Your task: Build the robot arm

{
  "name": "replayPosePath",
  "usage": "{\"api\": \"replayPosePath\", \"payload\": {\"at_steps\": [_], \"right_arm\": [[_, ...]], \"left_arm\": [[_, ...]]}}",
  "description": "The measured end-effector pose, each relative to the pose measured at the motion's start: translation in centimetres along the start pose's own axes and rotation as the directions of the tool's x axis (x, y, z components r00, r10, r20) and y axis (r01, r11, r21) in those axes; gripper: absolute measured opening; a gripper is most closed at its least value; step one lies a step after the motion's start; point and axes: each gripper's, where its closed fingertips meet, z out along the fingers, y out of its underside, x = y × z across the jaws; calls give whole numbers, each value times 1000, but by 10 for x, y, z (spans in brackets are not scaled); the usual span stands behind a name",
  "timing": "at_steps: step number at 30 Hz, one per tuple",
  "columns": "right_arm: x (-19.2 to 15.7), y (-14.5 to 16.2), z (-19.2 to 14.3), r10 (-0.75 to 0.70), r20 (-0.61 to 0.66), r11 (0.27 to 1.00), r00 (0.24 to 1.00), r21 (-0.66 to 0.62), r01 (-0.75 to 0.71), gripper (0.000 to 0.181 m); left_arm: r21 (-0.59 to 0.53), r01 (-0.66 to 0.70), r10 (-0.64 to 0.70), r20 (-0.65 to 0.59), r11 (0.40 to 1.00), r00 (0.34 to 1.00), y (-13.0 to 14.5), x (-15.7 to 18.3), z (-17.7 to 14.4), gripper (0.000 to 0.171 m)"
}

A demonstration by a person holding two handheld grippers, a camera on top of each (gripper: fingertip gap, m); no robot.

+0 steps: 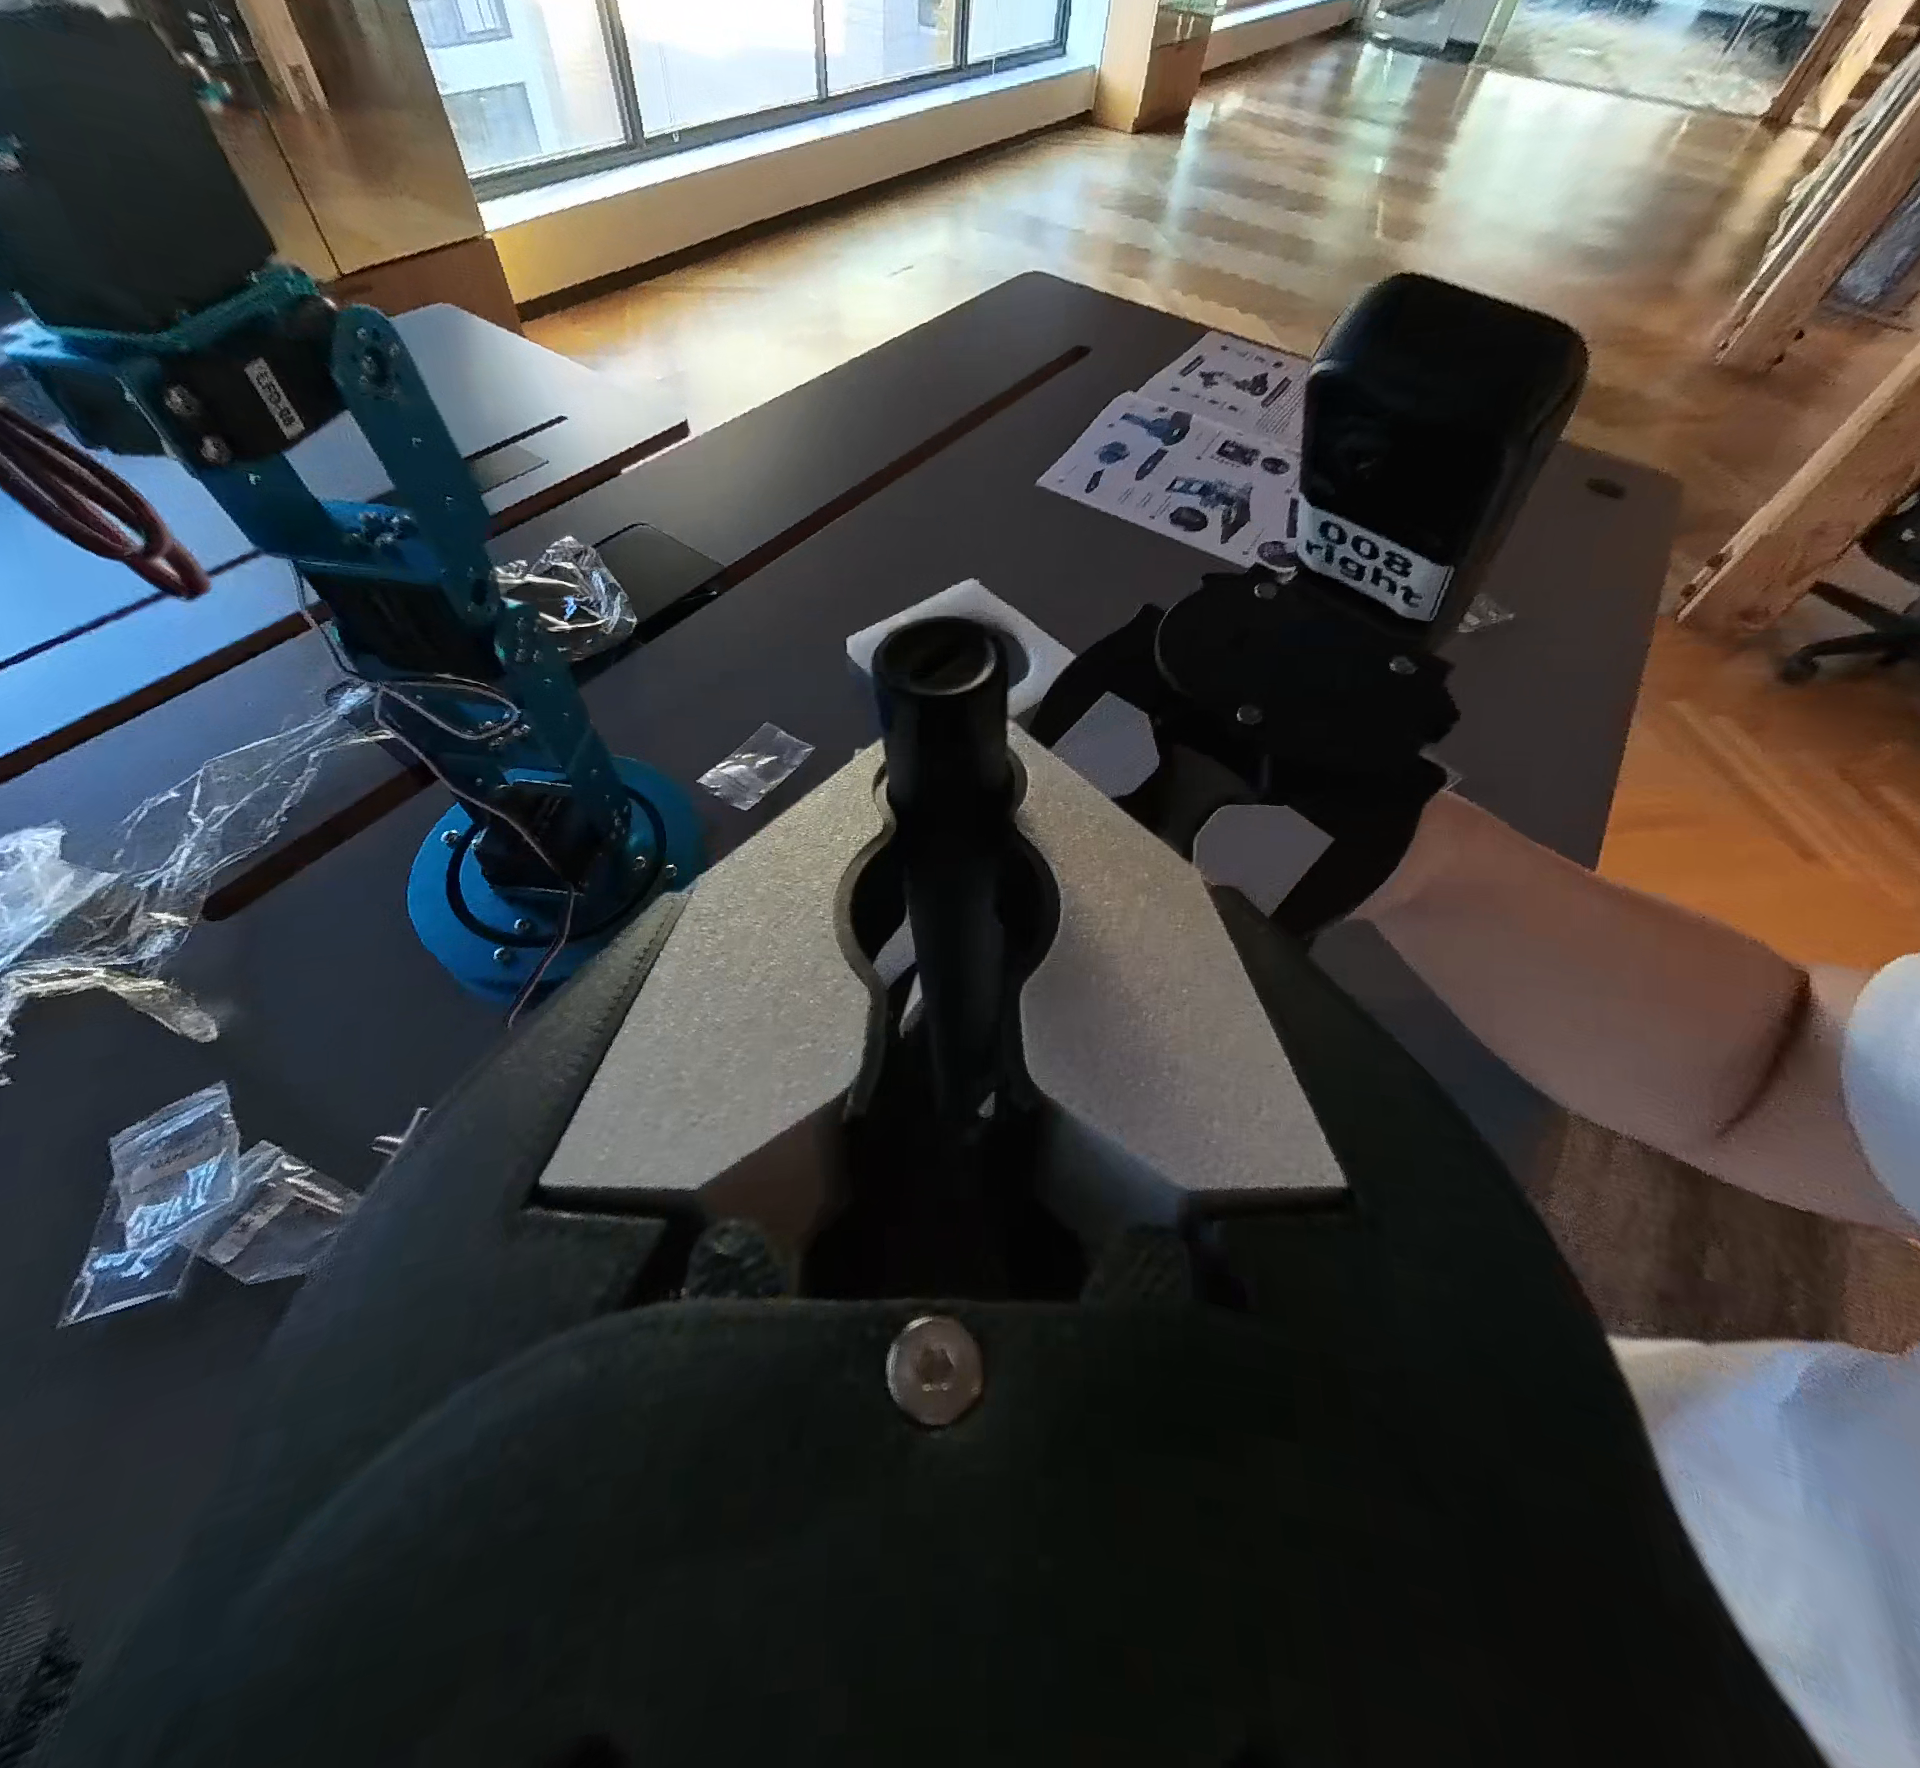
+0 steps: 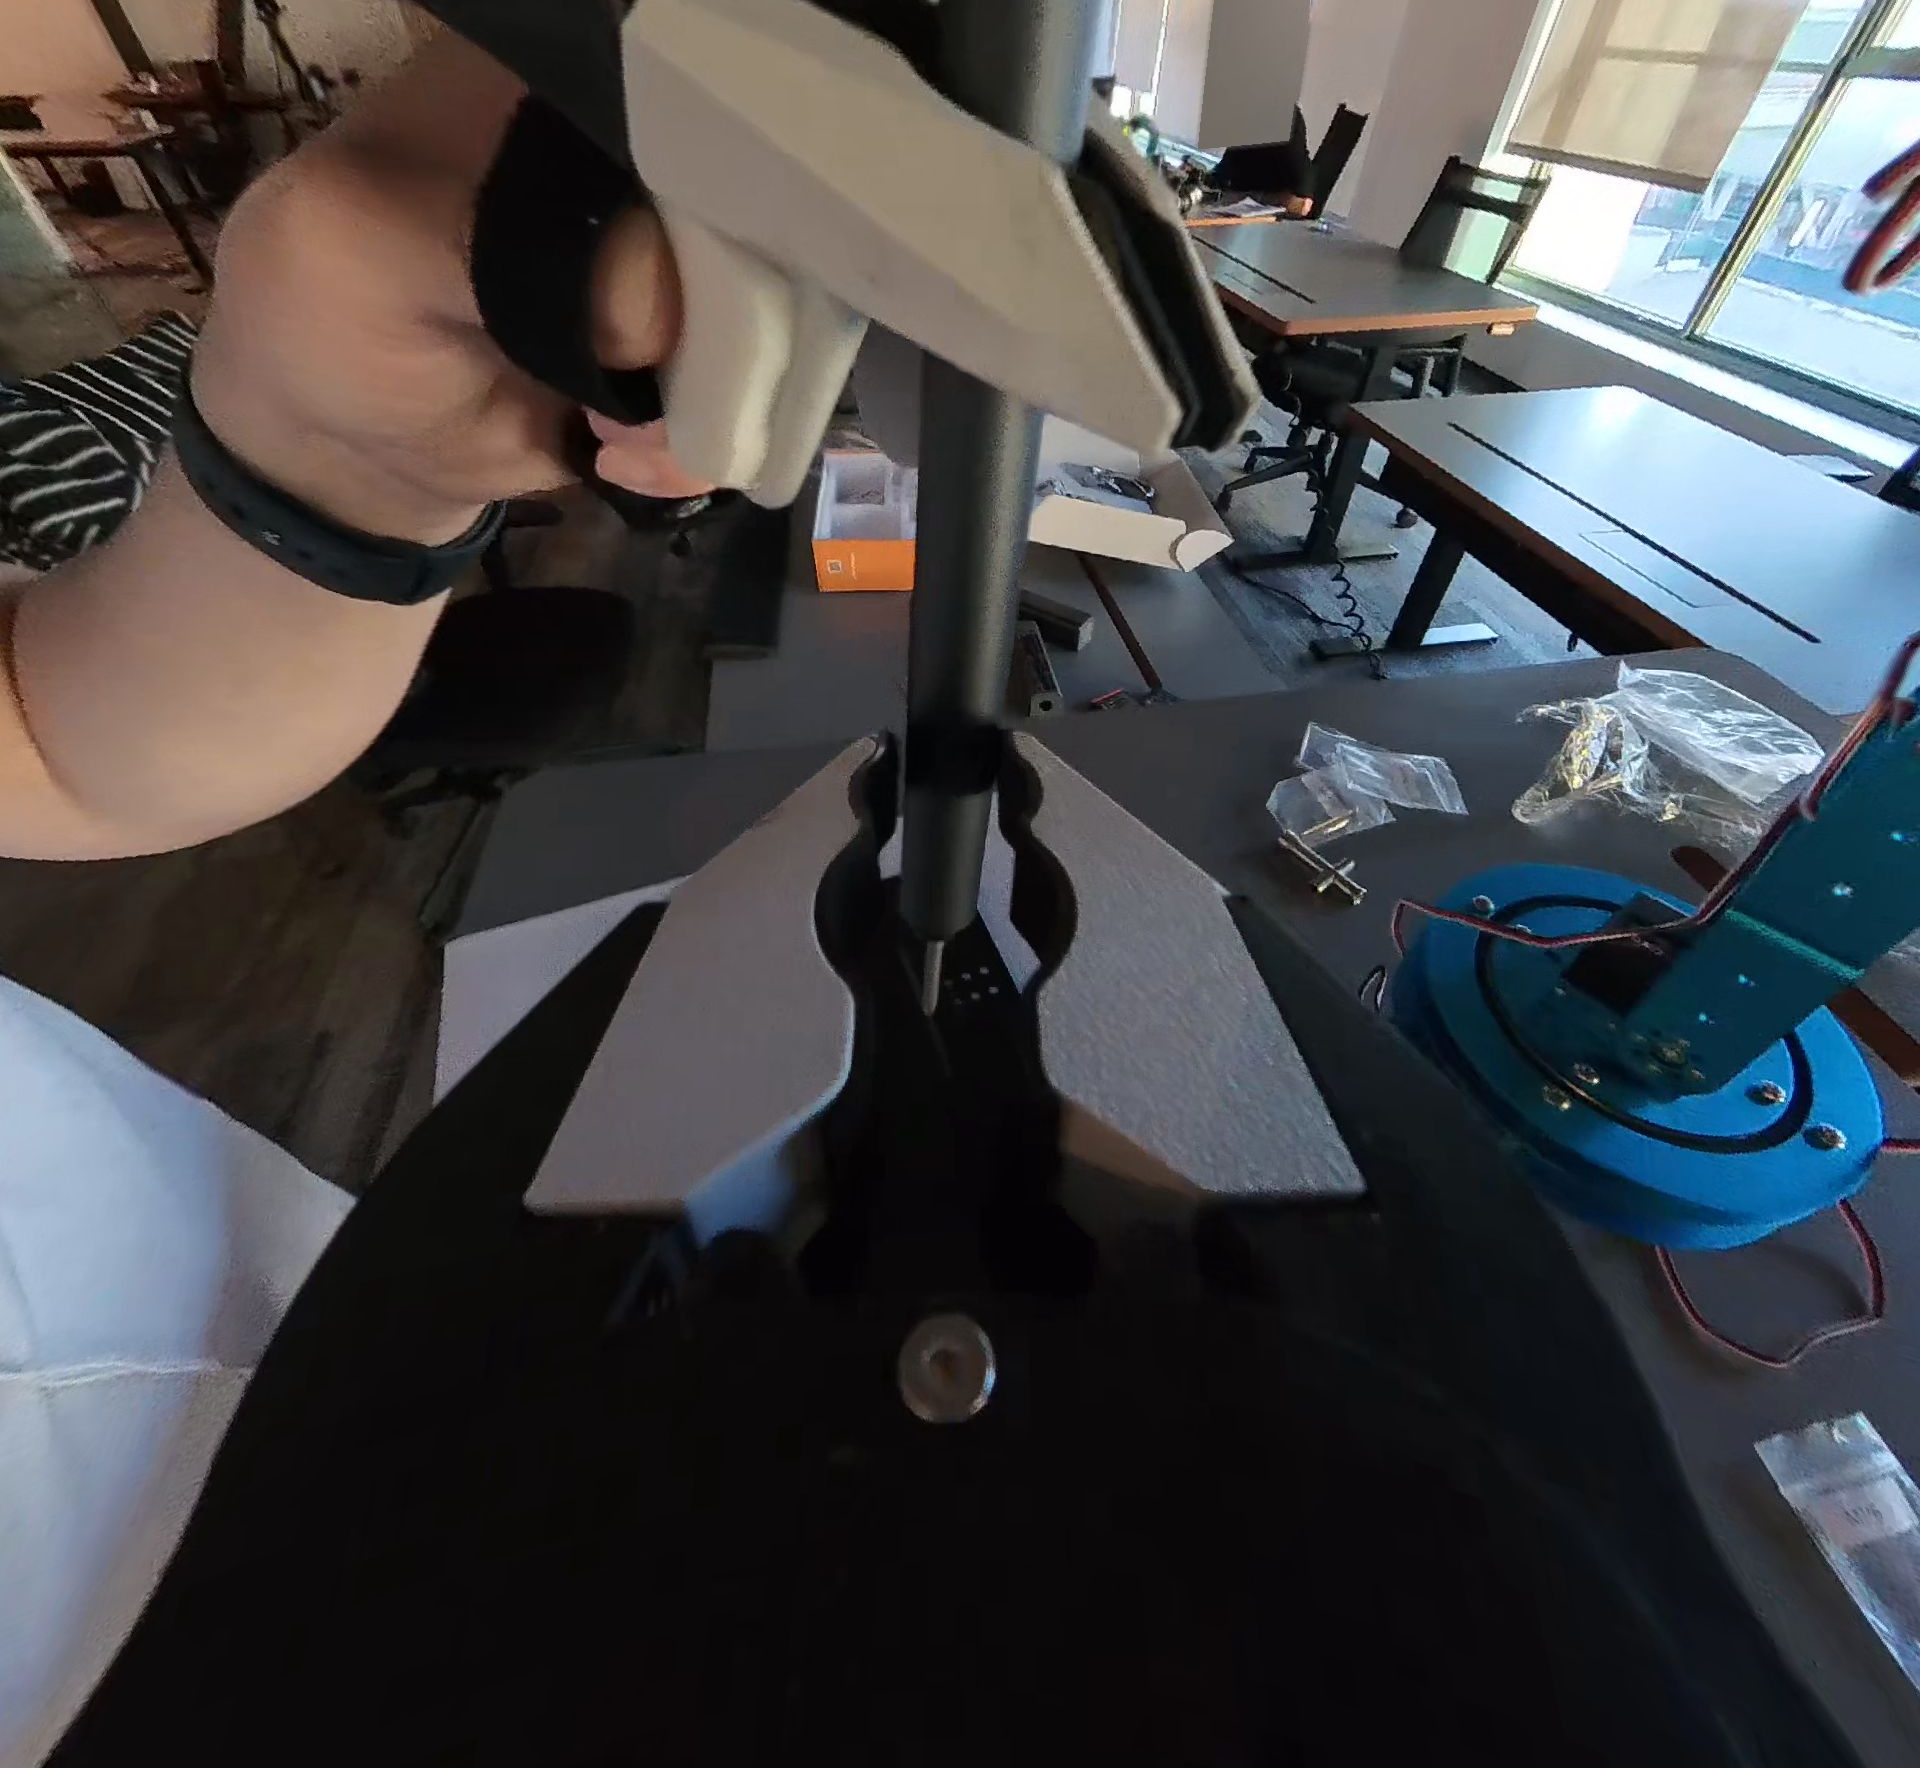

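Note:
My left gripper point(image 1: 945, 773) is shut on a dark cylindrical power screwdriver point(image 1: 935, 710) and holds it upright. In the right wrist view, the left gripper point(image 2: 1195, 388) grips the screwdriver point(image 2: 971, 523) high up, and its bit points down between my right gripper's fingers. My right gripper point(image 2: 945, 762) has its jaws nearly closed on a small black perforated part point(image 2: 971, 980), right under the bit's tip. The right gripper point(image 1: 1184, 804) also shows in the left wrist view, just right of the screwdriver. A blue robot arm point(image 1: 436, 596) stands on a round blue base point(image 2: 1662, 1074) beside both grippers.
The dark table point(image 1: 831, 492) carries a white foam block point(image 1: 1044, 653), an illustrated instruction sheet point(image 1: 1174, 461), small plastic bags point(image 1: 177, 1188) and crumpled wrap point(image 2: 1662, 752). Metal standoffs point(image 2: 1320, 861) lie near the blue base. An orange box point(image 2: 862, 565) sits beyond the table. The round blue base point(image 2: 1662, 1074) lies around 20 cm away from my right fingertips.

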Motion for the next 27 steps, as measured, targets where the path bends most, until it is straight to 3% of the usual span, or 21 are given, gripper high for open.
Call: {"api": "replayPosePath", "payload": {"at_steps": [6,19,27], "right_arm": [[13,10,-6,159,16,987,987,13,-159,18],[34,44,-18,75,-11,997,997,-12,-75,13],[41,69,-5,113,-6,993,994,-34,-113,15]], "left_arm": [[-10,11,-11,82,1000,997,13,-8,13,10],[-17,134,-132,71,991,989,35,-19,54,10],[14,103,-104,68,995,992,50,-25,57,9]]}}
